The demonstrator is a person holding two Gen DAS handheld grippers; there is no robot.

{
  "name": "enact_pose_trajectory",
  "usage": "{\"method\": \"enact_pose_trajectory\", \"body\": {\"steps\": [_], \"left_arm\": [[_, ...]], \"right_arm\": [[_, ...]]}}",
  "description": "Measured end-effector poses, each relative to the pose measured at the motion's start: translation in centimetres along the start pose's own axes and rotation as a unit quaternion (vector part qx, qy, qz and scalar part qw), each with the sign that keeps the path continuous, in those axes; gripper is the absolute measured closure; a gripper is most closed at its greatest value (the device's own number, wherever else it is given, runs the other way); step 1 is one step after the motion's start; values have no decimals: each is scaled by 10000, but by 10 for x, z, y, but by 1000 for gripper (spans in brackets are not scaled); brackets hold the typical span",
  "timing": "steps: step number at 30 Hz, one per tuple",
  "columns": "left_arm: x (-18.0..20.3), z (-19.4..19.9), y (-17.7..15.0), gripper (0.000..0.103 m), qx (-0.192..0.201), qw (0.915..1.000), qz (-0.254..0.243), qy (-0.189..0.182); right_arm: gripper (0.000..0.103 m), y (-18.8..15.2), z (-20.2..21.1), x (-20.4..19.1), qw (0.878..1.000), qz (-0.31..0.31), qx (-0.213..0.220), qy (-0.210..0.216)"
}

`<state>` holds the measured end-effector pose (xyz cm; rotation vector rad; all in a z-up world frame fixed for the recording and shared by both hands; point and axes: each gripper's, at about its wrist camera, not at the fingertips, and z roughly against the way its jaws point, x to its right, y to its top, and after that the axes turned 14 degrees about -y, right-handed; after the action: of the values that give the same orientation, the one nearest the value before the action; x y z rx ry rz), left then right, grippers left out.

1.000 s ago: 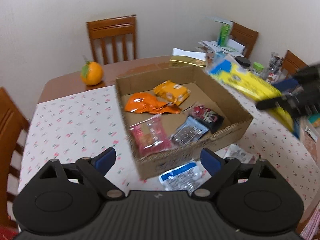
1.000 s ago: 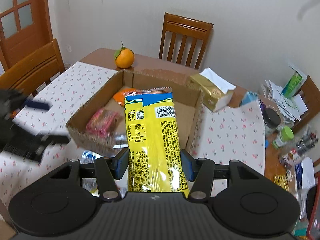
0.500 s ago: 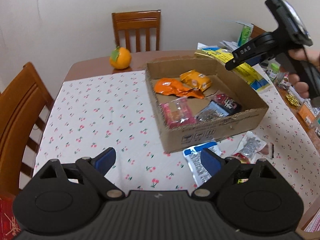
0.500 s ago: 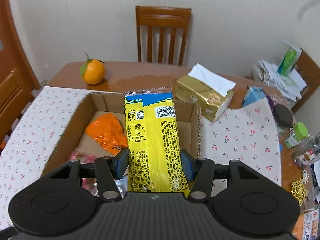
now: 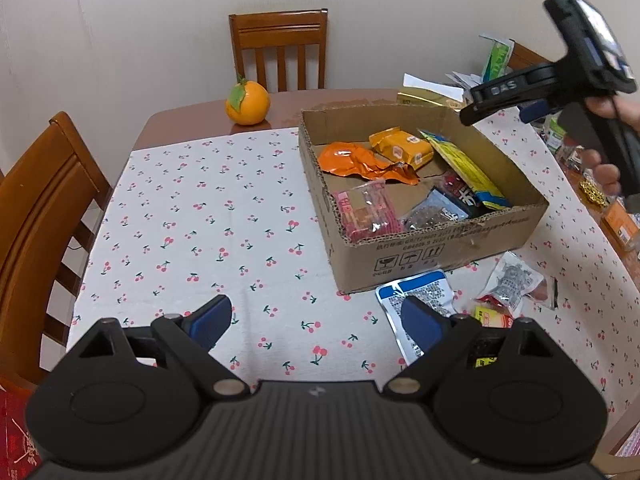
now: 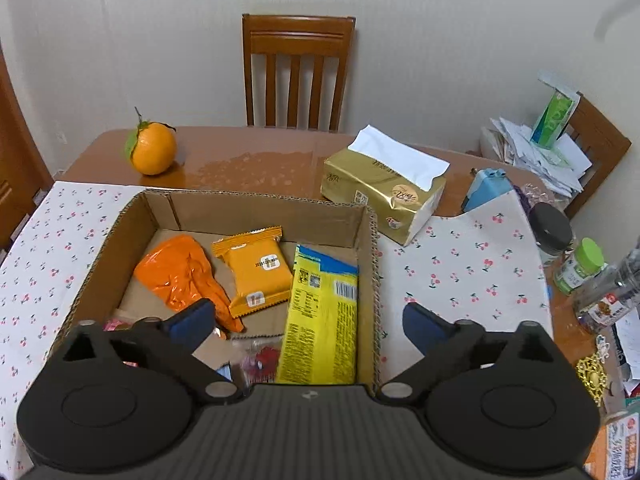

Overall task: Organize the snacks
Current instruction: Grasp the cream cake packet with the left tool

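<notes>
A cardboard box is set on the table. Inside the box, a long packet is laid along its right wall, with a square packet just left of it and a crumpled wrapper further left. Behind the box to the right, a tissue pack is placed; behind it to the left, a fruit. Before the box, loose packets are scattered.

A plain cream wall backs a brown wooden worktop, partly covered by a cherry-print cloth. One wooden slat-back chair stands at the far side, another chair at the left edge.
</notes>
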<state>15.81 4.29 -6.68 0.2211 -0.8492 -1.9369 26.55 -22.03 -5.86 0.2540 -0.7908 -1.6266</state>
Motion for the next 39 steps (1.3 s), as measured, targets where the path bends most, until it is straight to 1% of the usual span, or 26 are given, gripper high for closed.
{"method": "enact_pose_trajectory", "body": {"steps": [8, 16, 22, 28, 31, 33, 34, 39], "left_arm": [[8, -6, -2, 11, -105, 9996, -183, -193], [13, -8, -10, 11, -220, 9987, -309, -340], [21, -4, -18, 11, -200, 9984, -358, -384], [37, -6, -27, 11, -211, 9981, -362, -454], [52, -11, -28, 11, -290, 9978, -385, -456], [64, -15, -29, 11, -278, 9973, -442, -513], [70, -19, -29, 11, -331, 9971, -453, -518], [99, -40, -32, 11, -490, 9937, -593, -820]], "right_arm": [[0, -30, 37, 8, 9999, -49, 136, -42], [0, -81, 62, 8, 9995, -221, 29, -207], [0, -119, 64, 10, 9988, -357, -214, -265], [0, -148, 55, 16, 9982, -409, -328, -306], [0, -157, 52, 23, 9985, -409, -351, -135], [0, -161, 51, 25, 9991, -256, -322, -91], [0, -162, 51, 27, 9994, -158, -289, -85], [0, -166, 52, 45, 9998, 60, -177, -85]]}}
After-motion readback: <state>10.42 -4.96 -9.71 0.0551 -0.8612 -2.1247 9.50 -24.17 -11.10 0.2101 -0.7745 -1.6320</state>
